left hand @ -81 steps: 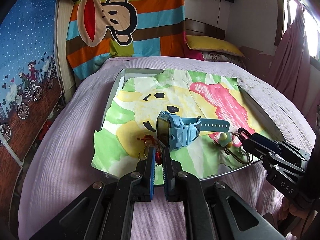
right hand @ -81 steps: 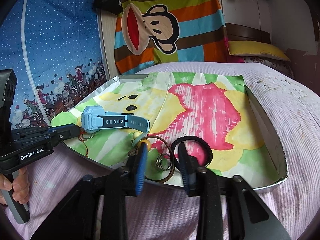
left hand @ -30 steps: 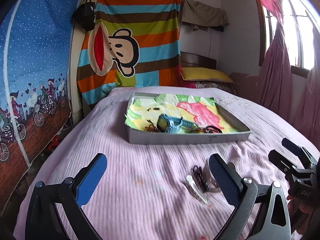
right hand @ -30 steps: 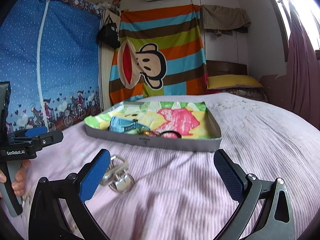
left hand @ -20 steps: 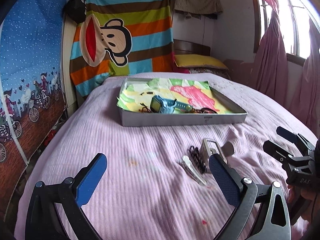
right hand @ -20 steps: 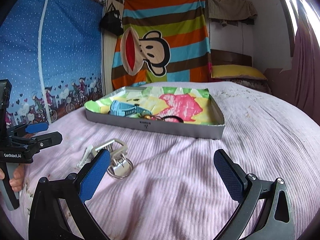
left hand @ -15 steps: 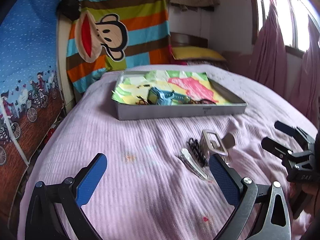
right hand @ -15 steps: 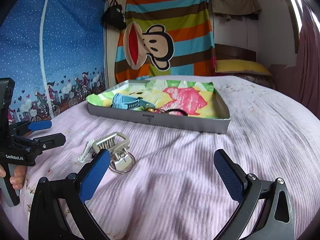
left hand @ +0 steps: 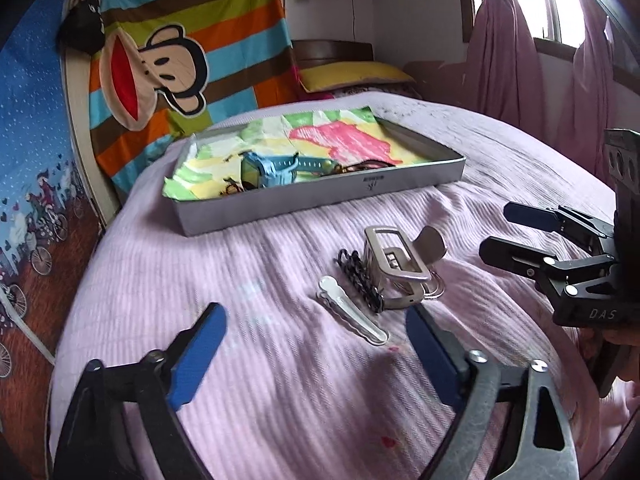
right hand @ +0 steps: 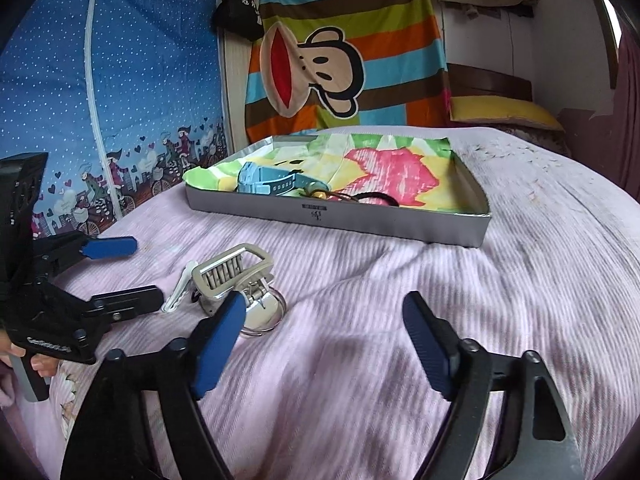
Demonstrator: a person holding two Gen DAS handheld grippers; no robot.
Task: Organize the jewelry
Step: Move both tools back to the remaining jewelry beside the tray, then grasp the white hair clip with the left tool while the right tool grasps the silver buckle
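Observation:
A grey tray (left hand: 320, 204) (right hand: 400, 224) lined with colourful paper sits on the pink bed and holds a blue watch (left hand: 276, 168) (right hand: 268, 182) and a black hair tie (right hand: 376, 198). In front of it on the bedspread lie a silver claw clip (left hand: 394, 266) (right hand: 230, 276), a black wavy hair clip (left hand: 360, 280) and a white hair clip (left hand: 352, 316) (right hand: 178, 288). My left gripper (left hand: 316, 360) is open, just short of the clips. My right gripper (right hand: 320, 344) is open, its left finger beside the claw clip. Neither holds anything.
A metal ring (right hand: 268, 320) lies under the claw clip. A striped monkey blanket (left hand: 168, 64) and a blue printed curtain (right hand: 100, 100) hang beyond the bed. A yellow pillow (left hand: 352, 74) is behind the tray. Pink curtains (left hand: 520, 80) hang right.
Both grippers have pulled back from the tray, opened wide and drawn in low over the bedspread toward the loose clips, which now appear nearer and larger.

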